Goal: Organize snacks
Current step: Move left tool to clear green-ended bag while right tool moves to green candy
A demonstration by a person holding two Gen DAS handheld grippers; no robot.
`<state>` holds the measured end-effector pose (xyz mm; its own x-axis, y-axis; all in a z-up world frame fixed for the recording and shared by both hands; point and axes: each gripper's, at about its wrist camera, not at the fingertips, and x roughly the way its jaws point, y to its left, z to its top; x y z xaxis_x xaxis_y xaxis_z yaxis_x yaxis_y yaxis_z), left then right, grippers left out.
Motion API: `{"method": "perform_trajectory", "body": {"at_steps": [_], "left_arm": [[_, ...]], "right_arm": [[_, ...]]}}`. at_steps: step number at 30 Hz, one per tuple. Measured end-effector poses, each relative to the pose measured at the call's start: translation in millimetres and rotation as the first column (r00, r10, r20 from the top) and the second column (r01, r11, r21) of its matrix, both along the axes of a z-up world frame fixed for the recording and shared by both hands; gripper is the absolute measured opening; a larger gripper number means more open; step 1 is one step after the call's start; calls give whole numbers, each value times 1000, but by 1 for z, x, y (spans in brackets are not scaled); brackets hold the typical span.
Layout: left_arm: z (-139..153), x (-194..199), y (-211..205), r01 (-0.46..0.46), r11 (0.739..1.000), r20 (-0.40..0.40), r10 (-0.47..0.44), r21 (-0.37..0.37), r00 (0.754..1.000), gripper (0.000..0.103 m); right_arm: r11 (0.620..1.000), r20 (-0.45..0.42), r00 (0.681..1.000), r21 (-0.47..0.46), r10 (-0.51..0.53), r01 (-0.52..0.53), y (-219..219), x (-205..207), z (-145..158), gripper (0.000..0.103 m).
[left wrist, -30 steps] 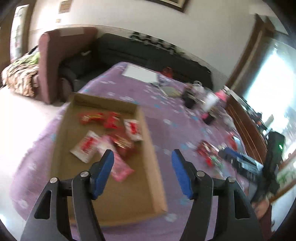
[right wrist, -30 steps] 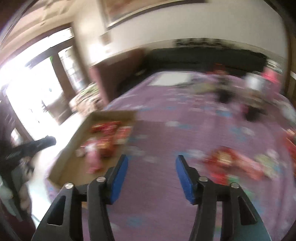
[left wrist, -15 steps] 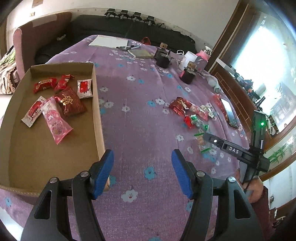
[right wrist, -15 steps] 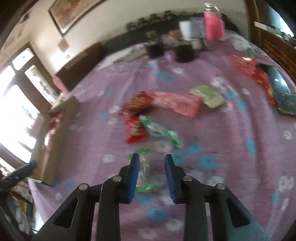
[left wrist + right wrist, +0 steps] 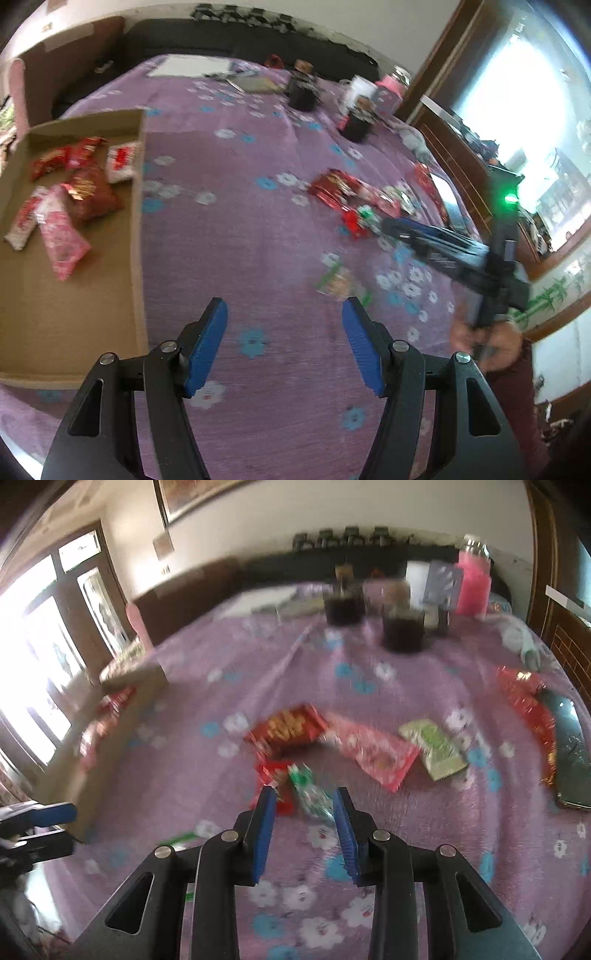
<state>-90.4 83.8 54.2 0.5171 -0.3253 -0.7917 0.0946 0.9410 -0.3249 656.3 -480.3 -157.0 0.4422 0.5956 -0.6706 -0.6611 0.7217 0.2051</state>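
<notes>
A cardboard tray (image 5: 138,236) at the left holds several red, white and pink snack packs (image 5: 62,236). My left gripper (image 5: 284,343) is open and empty above the purple cloth, beside the tray's right wall. A loose heap of snacks (image 5: 295,731) lies mid-table: a red pack, a pink pack (image 5: 373,753), a green-white pack (image 5: 436,749). My right gripper (image 5: 304,830) is open, fingers partly closed in, just short of a green-wrapped candy (image 5: 312,794) and a small red pack (image 5: 273,775). A clear green-edged pack (image 5: 340,282) lies nearer the left gripper.
Dark jars (image 5: 402,631), a pink bottle (image 5: 472,587) and papers (image 5: 192,66) stand at the far side of the table. A phone (image 5: 572,753) and a red pack (image 5: 532,709) lie at the right edge. A dark sofa (image 5: 221,40) runs behind.
My right gripper has lifted off the clear green-edged pack, opened somewhat wider and moved forward to the green candy. My left gripper has shifted a little; the tray's contents are unchanged.
</notes>
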Motion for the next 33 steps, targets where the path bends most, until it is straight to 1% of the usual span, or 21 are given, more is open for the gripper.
{"method": "perform_trajectory", "body": {"at_steps": [2, 4, 5, 8, 10, 14, 16, 18, 20, 21, 22, 23, 24, 25, 27, 28, 29, 31, 33], "left_arm": [[-3, 4, -8, 11, 1000, -10, -12, -4, 1000, 64], [-6, 9, -15, 14, 1000, -20, -14, -3, 1000, 64], [-8, 12, -19, 15, 1000, -28, -16, -8, 999, 64], [-19, 24, -30, 15, 999, -71, -18, -42, 997, 64], [-25, 30, -39, 17, 999, -90, -21, -42, 996, 64], [-32, 41, -57, 24, 1000, -88, -25, -7, 996, 64], [-35, 46, -64, 24, 999, -82, -21, 27, 996, 63], [-36, 49, -73, 24, 996, -51, -20, 80, 999, 63], [-37, 51, -80, 43, 989, -28, -39, 139, 999, 63], [-38, 49, -85, 54, 982, -15, -52, 180, 999, 61], [-38, 47, -88, 64, 973, -2, -65, 222, 998, 56], [-39, 44, -92, 71, 962, 16, -78, 263, 997, 41], [-38, 41, -95, 82, 953, 35, -96, 290, 995, 40], [-38, 39, -95, 86, 951, 45, -104, 298, 994, 38], [-35, 34, -92, 95, 954, 57, -116, 283, 992, 26], [-34, 33, -89, 96, 959, 55, -114, 267, 992, 20], [-31, 31, -84, 99, 966, 50, -114, 238, 992, 16], [-27, 29, -77, 90, 975, 53, -103, 204, 993, 15], [-20, 25, -70, 75, 980, 69, -89, 187, 994, 15]], "right_arm": [[1000, 6, 1000, -5, -4, 4, 1, 2, -11, 35], [1000, -6, 1000, 20, 2, -2, 0, 4, -14, 28], [1000, -9, 1000, 27, 0, 1, 0, 4, -14, 15], [997, -42, 999, 75, -18, 22, -11, 10, -10, 15], [995, -50, 997, 77, -56, 60, -18, 12, -11, 15], [991, -73, 994, 103, -76, 83, -28, 15, -10, 15], [990, -74, 995, 116, -73, 81, -31, 14, -9, 15], [989, -71, 995, 122, -74, 82, -32, 13, -7, 15], [989, -73, 994, 124, -77, 85, -32, 13, -7, 15], [988, -74, 994, 124, -81, 90, -32, 14, -7, 15], [988, -74, 994, 123, -86, 94, -32, 14, -8, 15], [988, -75, 993, 125, -88, 96, -33, 14, -8, 15], [987, -76, 993, 127, -90, 99, -34, 14, -8, 15], [986, -74, 993, 129, -94, 103, -34, 14, -8, 15], [986, -72, 993, 134, -95, 104, -35, 14, -8, 15], [985, -72, 993, 138, -94, 104, -35, 14, -7, 15], [984, -71, 993, 143, -93, 102, -35, 13, -7, 15], [982, -67, 994, 158, -89, 99, -36, 12, -6, 15], [981, -65, 994, 172, -84, 94, -38, 12, -5, 15]]}}
